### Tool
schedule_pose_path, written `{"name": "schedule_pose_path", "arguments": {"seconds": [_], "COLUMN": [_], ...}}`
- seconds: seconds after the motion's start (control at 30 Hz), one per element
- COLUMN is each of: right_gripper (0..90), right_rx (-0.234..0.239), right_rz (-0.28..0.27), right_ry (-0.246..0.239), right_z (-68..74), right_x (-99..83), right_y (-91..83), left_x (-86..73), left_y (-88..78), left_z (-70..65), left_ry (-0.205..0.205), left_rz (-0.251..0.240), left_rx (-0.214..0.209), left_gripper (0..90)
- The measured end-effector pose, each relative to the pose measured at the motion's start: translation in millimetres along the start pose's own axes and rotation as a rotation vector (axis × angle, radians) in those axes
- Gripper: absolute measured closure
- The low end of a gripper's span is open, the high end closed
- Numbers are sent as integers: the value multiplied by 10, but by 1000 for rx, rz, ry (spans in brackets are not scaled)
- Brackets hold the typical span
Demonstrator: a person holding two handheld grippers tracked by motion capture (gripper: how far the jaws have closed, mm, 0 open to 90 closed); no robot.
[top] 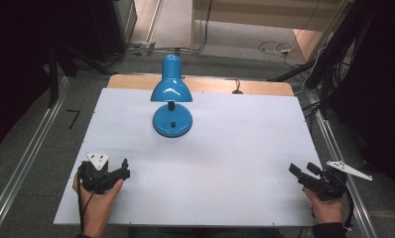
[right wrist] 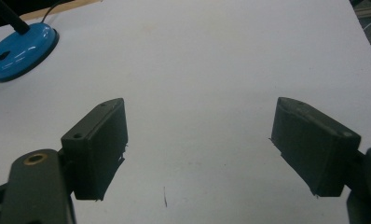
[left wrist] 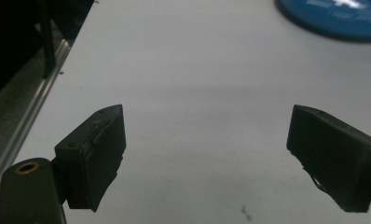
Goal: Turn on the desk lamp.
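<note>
A blue desk lamp (top: 171, 94) stands at the back middle of the white table (top: 235, 139), its shade bent over a round base (top: 172, 121). My left gripper (top: 125, 167) rests near the front left edge, held in a hand, its jaws wide apart with nothing between them. In the left gripper view the lamp base (left wrist: 333, 18) lies far ahead at the upper right. My right gripper (top: 301, 168) sits at the front right edge, also open and empty. The right gripper view has the lamp base (right wrist: 20, 49) at its upper left.
Metal rails run along both sides of the table. A wooden board edge (top: 210, 83) shows behind the white top, with cables (top: 275, 48) on the floor beyond. Dark stands flank the table at left and right.
</note>
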State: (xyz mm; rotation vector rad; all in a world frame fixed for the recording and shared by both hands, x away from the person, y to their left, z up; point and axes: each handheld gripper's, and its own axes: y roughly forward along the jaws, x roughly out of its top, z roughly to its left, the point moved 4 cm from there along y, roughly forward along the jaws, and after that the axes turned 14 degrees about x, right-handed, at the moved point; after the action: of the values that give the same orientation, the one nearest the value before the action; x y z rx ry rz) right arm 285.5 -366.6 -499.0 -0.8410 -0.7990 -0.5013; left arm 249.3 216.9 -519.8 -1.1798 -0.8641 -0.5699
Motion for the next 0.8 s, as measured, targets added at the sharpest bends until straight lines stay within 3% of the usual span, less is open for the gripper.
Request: {"name": "schedule_pose_path", "arguments": {"seconds": [0.07, 0.13, 0.43, 0.57, 0.8], "right_gripper": [166, 166, 166, 166, 165], "right_rx": [0, 0, -3, -7, -9], "right_rz": [-1, 0, 8, 10, 18], "right_ry": [2, 1, -5, -5, -6], "right_z": [-3, -5, -1, 0, 4], "right_x": [1, 0, 0, -2, -7], "right_y": [2, 3, 22, 23, 36], "left_x": [26, 34, 95, 131, 157], "left_y": [-37, -40, -34, -60, -56], "left_z": [12, 9, 18, -23, -132], "left_ry": [-30, -28, -58, -59, -37], "left_rz": [0, 25, 16, -9, -13], "left_rx": [-34, -55, -74, -97, -145], "left_gripper": [123, 123, 121, 126, 127]}}
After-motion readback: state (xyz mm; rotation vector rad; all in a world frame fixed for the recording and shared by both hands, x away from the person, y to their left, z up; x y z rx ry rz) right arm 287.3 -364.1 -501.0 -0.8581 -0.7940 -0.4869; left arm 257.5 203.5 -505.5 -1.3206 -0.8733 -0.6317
